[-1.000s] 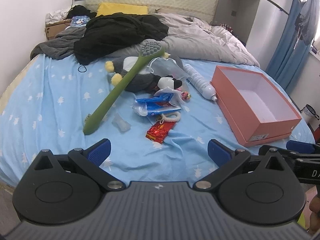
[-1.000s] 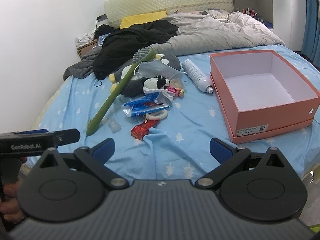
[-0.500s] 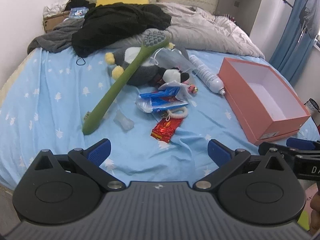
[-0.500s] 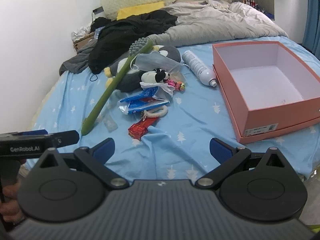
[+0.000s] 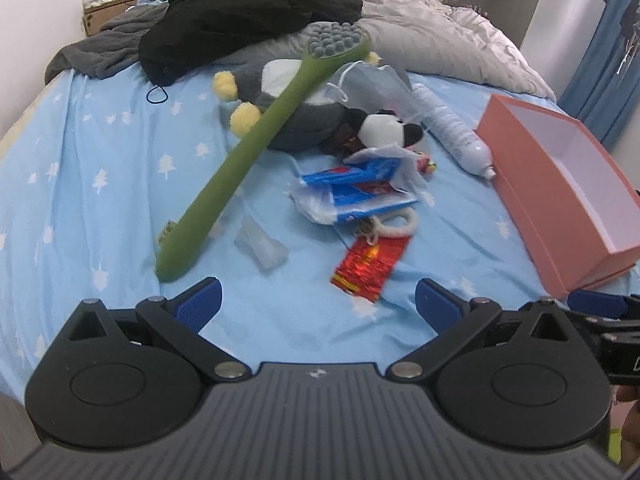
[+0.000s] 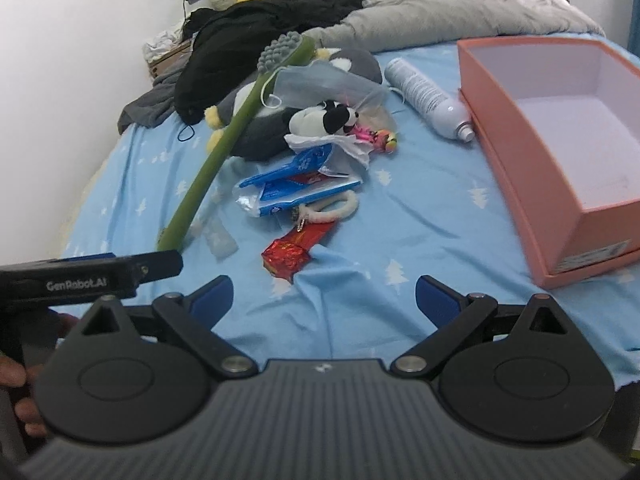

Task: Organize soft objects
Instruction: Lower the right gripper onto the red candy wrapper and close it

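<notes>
Left gripper [image 5: 316, 302]: jaws spread wide, nothing between them, held above the near edge of the blue bedsheet [image 5: 100, 168]. Right gripper [image 6: 324, 294]: likewise wide apart and empty.

On the sheet, left to right – a long green massage brush [image 5: 256, 148] leans with its head on a grey plush penguin [image 5: 304, 120]; a face mask [image 5: 372, 80] drapes over the plush. A small black-and-white plush toy [image 5: 384, 130] lies just beside it, above a blue plastic packet [image 5: 356, 192]. Nearer lie a clear wrapper [image 5: 262, 242], a white hair tie [image 5: 398, 224] and a red foil packet [image 5: 370, 264]. A white spray bottle [image 5: 452, 130] rests just beside the open pink box [image 5: 556, 208], which holds nothing – all soft objects lie outside it
</notes>
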`<state>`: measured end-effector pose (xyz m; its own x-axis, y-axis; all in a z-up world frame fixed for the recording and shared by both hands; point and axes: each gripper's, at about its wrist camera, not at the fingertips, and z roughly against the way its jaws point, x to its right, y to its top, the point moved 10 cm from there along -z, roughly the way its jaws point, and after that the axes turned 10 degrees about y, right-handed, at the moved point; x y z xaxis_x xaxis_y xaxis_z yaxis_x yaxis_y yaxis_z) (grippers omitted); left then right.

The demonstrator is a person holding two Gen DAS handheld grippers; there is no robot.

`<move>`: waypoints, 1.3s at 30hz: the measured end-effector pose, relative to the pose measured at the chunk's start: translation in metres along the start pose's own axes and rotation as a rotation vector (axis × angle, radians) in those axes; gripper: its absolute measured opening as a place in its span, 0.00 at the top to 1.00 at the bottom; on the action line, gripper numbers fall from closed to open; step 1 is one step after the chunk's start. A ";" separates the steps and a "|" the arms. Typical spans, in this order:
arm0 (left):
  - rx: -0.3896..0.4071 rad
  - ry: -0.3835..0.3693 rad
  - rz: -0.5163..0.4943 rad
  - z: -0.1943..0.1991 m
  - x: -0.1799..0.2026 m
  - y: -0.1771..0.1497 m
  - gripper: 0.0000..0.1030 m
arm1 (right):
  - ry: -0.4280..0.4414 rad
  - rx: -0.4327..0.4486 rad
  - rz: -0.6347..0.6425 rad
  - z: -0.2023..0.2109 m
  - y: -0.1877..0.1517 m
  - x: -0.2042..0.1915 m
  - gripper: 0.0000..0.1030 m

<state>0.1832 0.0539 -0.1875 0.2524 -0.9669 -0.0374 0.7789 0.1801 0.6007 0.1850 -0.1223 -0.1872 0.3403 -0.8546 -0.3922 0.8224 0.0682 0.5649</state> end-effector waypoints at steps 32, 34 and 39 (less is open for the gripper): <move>-0.137 0.012 0.115 -0.164 -0.031 0.008 0.43 | 0.117 -0.217 0.154 -0.181 0.000 -0.010 0.35; -0.138 0.018 0.102 -0.167 -0.031 0.008 0.52 | 0.116 -0.215 0.173 -0.183 -0.001 -0.012 0.35; -0.152 0.004 0.107 -0.168 -0.028 0.009 0.62 | 0.096 -0.233 0.211 -0.185 -0.002 -0.015 0.52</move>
<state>0.2792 0.1125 -0.3154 0.3407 -0.9400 0.0166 0.8250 0.3074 0.4742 0.2627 -0.0150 -0.3168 0.5465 -0.7574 -0.3573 0.8076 0.3637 0.4641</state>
